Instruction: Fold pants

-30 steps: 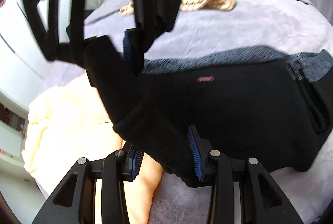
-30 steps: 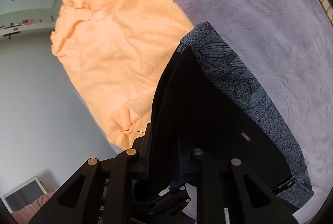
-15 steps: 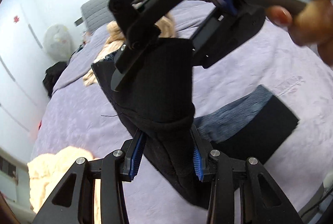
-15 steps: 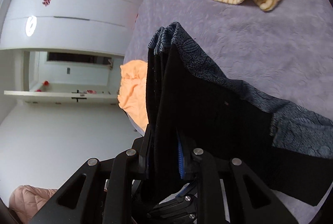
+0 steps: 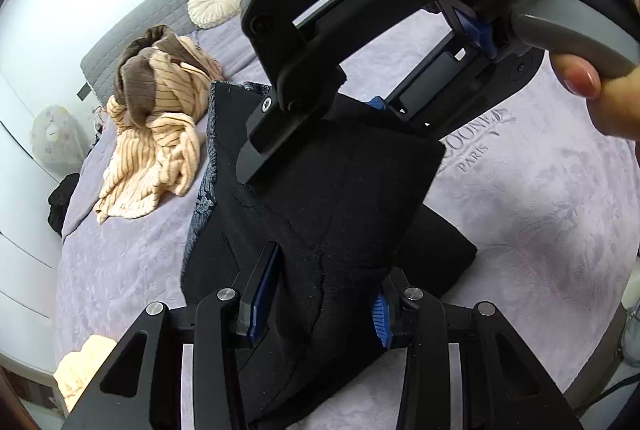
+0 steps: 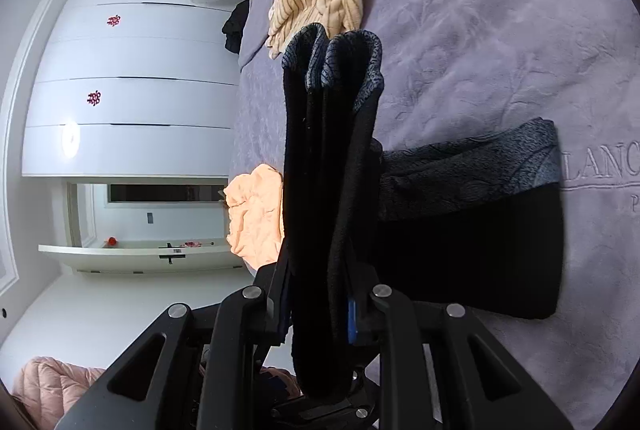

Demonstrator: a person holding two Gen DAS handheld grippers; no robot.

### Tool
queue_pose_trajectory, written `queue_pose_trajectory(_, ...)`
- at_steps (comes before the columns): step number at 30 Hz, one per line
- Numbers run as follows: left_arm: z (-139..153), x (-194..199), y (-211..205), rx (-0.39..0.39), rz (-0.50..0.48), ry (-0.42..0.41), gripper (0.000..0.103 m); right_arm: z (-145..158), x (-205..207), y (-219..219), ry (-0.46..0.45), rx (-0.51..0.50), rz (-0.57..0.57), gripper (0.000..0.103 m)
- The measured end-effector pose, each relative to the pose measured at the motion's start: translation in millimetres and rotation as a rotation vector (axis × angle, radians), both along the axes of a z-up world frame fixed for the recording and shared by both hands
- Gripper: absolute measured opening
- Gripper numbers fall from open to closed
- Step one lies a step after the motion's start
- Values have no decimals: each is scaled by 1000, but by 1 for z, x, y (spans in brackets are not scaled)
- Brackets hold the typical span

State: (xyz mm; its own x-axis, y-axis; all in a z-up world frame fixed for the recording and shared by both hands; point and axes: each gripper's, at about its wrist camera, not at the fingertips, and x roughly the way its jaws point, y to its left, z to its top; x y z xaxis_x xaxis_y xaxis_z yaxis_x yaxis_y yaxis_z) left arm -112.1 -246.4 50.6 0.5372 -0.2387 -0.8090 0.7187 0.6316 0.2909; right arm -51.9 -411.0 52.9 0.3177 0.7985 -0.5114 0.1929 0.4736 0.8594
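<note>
Both grippers pinch the black pants (image 5: 340, 198): left gripper (image 5: 316, 302) and right gripper (image 6: 320, 314) clamp a lifted fold, its long axis running away across the bed (image 5: 540, 210).

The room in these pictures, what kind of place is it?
Most likely a bedroom: a lilac plush bedspread over a bed with a grey quilted headboard, white wardrobe doors, and a striped beige garment lying loose.
</note>
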Motion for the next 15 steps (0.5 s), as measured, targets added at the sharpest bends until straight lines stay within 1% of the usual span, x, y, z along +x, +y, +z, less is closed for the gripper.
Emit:
queue_pose_trajectory(4,-8,-6,-15,39,-15,3,42,-20,-11,-14,0,1,-7,24)
queue_pose_trajectory(7,-25,-10,-24,72,-23,8,42,-33,-16,-17,6,-30,13,25)
queue_pose_trajectory(10,-43,-12,-30,110,-33,25,42,-53,-20,-17,40,-37,13,25)
queue_pose_trajectory(15,-74,-15,-34,165,-59,67,42,-96,-27,-19,100,-45,-3,25)
